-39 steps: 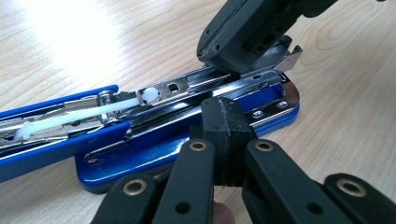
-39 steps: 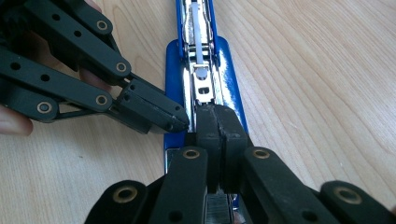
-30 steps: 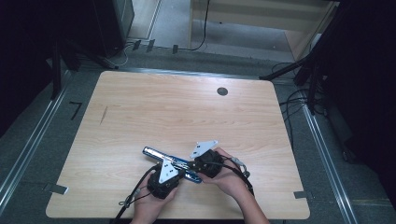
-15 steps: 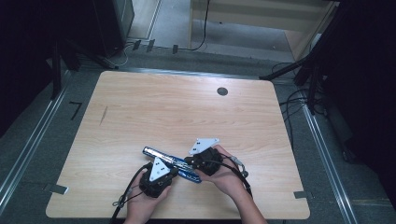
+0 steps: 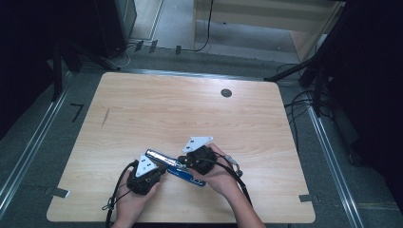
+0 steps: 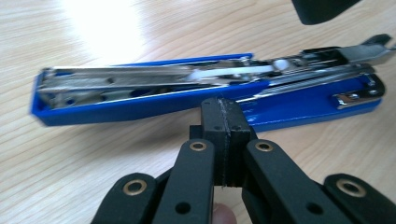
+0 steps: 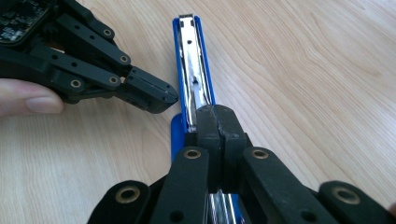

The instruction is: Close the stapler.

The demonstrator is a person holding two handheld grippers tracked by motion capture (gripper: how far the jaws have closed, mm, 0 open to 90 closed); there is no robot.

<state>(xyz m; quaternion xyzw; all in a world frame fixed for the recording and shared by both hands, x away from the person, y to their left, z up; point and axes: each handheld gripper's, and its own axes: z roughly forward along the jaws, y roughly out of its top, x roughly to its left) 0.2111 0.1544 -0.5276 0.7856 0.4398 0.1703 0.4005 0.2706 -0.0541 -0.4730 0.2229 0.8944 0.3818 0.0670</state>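
Note:
A blue stapler point(image 5: 190, 176) lies folded open near the front edge of the wooden table point(image 5: 190, 109), its silver magazine point(image 5: 159, 156) pointing left. In the left gripper view the stapler point(image 6: 140, 109) lies crosswise just past my left gripper point(image 6: 225, 116), which is shut with nothing in it. My left gripper point(image 5: 160, 169) sits just left of the stapler. My right gripper point(image 5: 183, 162) is shut too, its tips over the stapler's hinge end. From the right gripper view the stapler point(image 7: 194, 60) runs straight away from my right gripper point(image 7: 217, 121), with the left gripper point(image 7: 149, 95) beside it.
A round black grommet point(image 5: 226, 93) sits in the table's far right part. Cables point(image 5: 304, 102) and dark stands crowd the floor to the right. Metal rails run along both sides of the table.
My left gripper has drawn back to the left, away from the stapler's middle. The right gripper has shifted slightly. The stapler lies about where it was.

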